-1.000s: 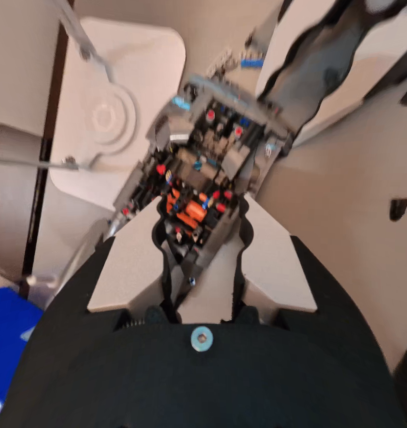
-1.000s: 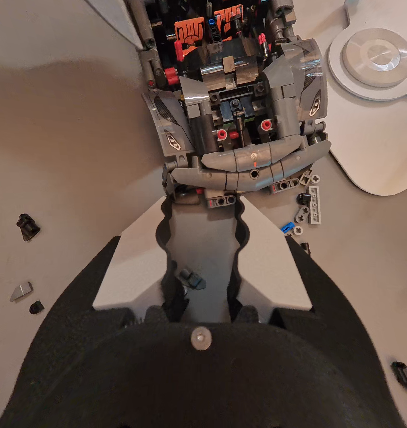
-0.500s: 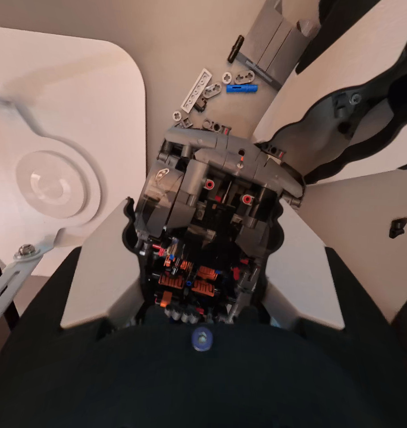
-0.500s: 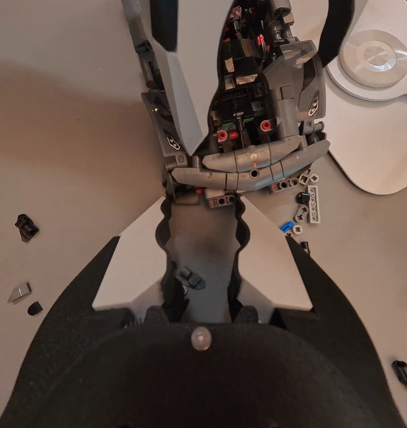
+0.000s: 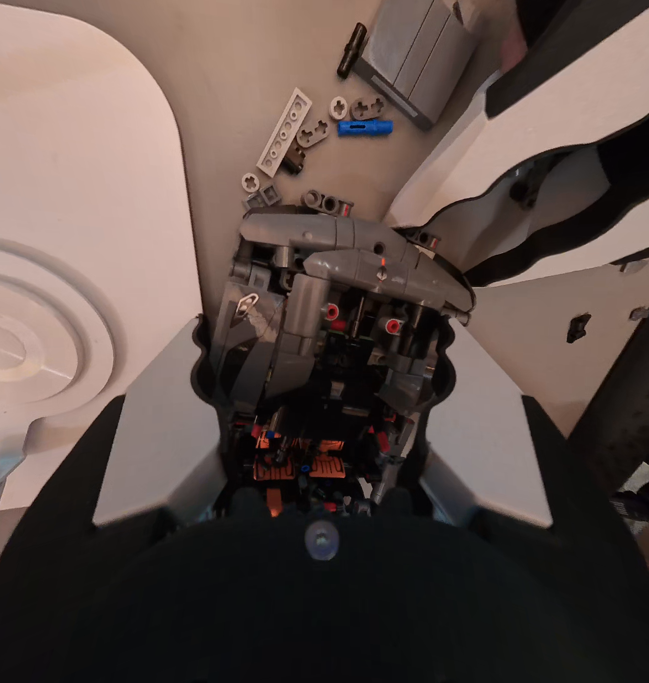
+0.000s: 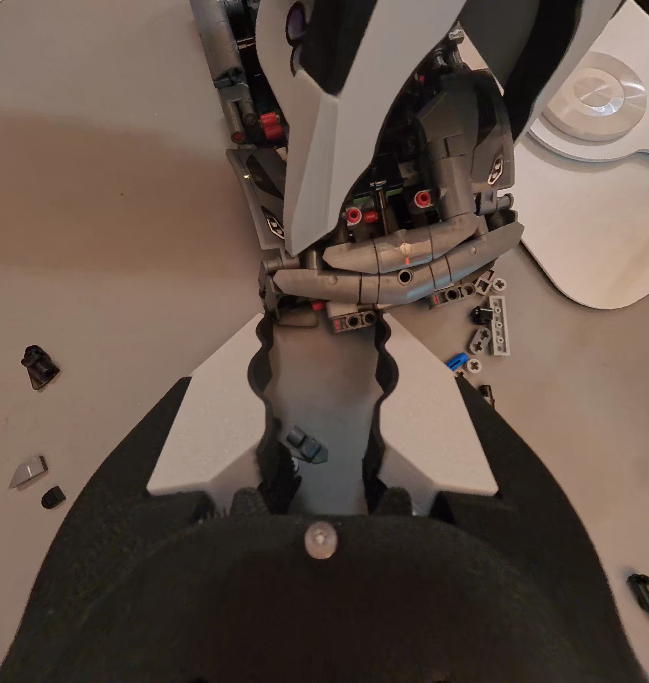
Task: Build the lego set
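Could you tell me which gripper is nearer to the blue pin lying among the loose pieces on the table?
Right. The right gripper has one finger beside the blue pin; the left gripper straddles the lego model farther off.

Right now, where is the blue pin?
In the left wrist view the blue pin lies on the table beyond the lego car's nose, among loose grey pieces, just below a grey two-hole connector.

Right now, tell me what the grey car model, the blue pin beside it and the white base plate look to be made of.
Grey car model: moulded hard plastic, semi-gloss; soft highlights on its curved panels, crisp seams between parts.
Blue pin: the same sort of plastic, smooth, evenly coloured, with a moulded slot.
White base plate: probably painted metal or hard plastic; smooth, matte, rounded corners. The look leaves it open.
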Demonstrator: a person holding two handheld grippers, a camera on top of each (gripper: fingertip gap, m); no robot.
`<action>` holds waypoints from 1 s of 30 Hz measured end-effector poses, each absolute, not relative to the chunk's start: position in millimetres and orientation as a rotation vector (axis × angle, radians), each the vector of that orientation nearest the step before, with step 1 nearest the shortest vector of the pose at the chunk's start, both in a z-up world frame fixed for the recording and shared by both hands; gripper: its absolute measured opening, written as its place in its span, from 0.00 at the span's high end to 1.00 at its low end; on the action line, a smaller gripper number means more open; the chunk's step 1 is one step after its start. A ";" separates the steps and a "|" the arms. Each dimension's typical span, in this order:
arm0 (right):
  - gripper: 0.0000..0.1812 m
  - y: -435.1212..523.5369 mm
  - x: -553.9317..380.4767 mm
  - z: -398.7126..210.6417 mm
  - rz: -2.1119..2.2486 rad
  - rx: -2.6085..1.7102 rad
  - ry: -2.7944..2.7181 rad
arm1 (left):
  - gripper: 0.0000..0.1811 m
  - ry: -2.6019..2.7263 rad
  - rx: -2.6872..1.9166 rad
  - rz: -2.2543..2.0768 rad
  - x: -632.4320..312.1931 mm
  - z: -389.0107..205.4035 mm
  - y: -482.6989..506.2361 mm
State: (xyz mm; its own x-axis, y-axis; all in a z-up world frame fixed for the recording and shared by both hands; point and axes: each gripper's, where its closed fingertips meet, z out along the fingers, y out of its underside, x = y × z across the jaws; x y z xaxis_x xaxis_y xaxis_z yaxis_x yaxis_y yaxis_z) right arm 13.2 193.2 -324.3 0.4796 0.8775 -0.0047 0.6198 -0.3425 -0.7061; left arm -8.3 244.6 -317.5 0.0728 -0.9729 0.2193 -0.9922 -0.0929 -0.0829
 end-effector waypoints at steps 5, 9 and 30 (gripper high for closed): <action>0.70 193.4 12.7 -324.0 0.497 -2.087 -1.226 | 0.35 -2.046 2.219 0.330 -8.8 -318.1 243.1; 0.71 193.2 12.6 -324.1 0.493 -2.090 -1.218 | 0.35 -2.044 2.219 0.337 -9.0 -318.2 242.9; 0.74 194.4 12.6 -324.1 0.485 -2.094 -1.227 | 0.35 -2.049 2.208 0.335 -9.8 -318.1 239.8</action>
